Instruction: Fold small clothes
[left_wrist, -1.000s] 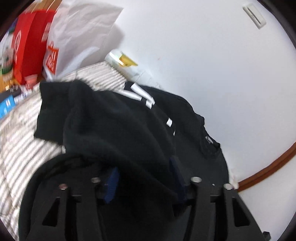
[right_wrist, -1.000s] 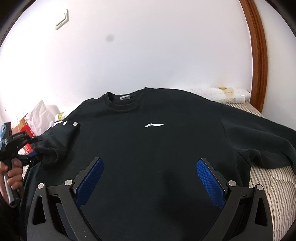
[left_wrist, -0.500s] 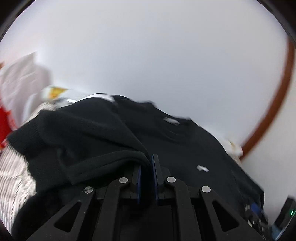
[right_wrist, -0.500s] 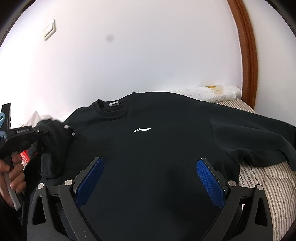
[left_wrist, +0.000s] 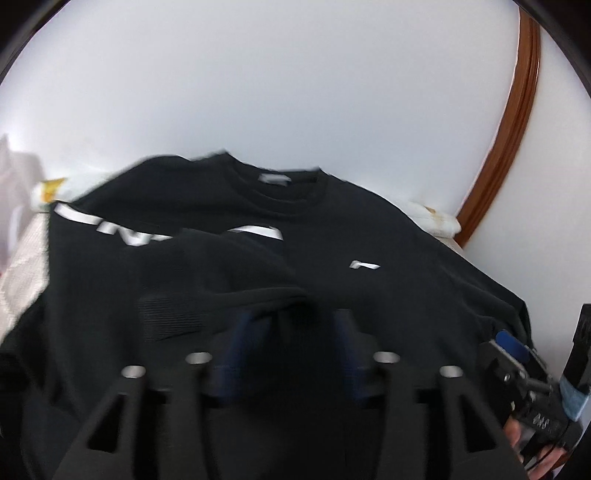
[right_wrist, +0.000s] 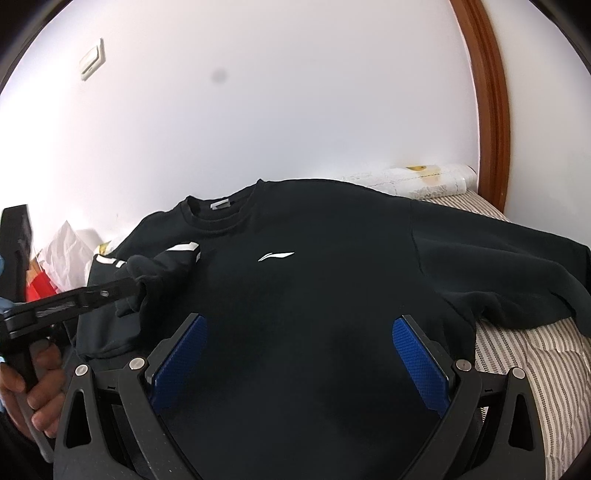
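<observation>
Right wrist view: black sweatshirt (right_wrist: 314, 295) is spread ahead of the wide-spread right gripper (right_wrist: 299, 354); one sleeve (right_wrist: 162, 273) is folded inward beside the parted left gripper (left_wrist: 291, 347), the other is left

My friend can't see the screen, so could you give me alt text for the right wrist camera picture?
A black sweatshirt lies face up on a striped bed, one sleeve folded onto its chest, the other spread out. The right tool hovers open over the hem, while the left tool meets the folded sleeve.

Black sweatshirt (right_wrist: 314, 295), sleeve folded inward
</observation>
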